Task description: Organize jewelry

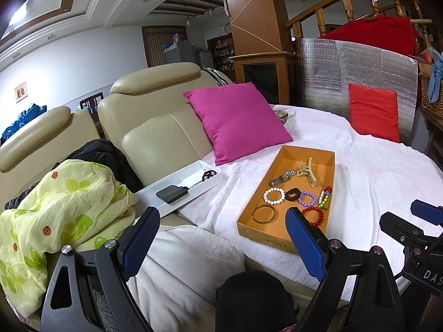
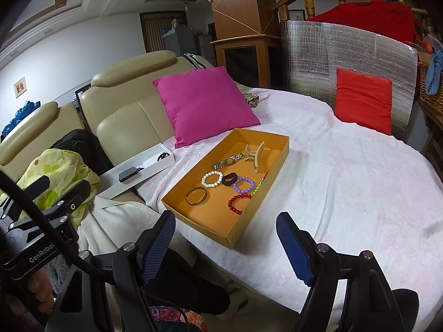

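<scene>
An orange tray [image 1: 288,152] [image 2: 177,209] lies on the white blanket. In it are a metal watch [image 1: 282,178] [image 2: 227,162], a beige hair claw [image 1: 306,172] [image 2: 255,155], a white bead bracelet [image 1: 273,196] [image 2: 212,179], a dark ring [image 1: 292,194] [image 2: 229,179], a purple bracelet [image 1: 307,198] [image 2: 243,183], a red bracelet [image 1: 314,215] [image 2: 238,200], a multicolour bracelet [image 1: 325,196] [image 2: 259,186] and a gold bangle [image 1: 263,214] [image 2: 196,196]. My left gripper [image 1: 223,228] is open and empty, short of the tray's near left corner. My right gripper [image 2: 225,233] is open and empty at the tray's near edge.
A white tray [image 1: 155,193] [image 2: 116,184] holding a dark phone [image 1: 171,193] and a small dark object [image 1: 207,175] rests on the sofa arm. A pink cushion [image 1: 238,119] and a red cushion [image 1: 373,112] lie behind. A yellow-green cloth [image 1: 61,204] is at left.
</scene>
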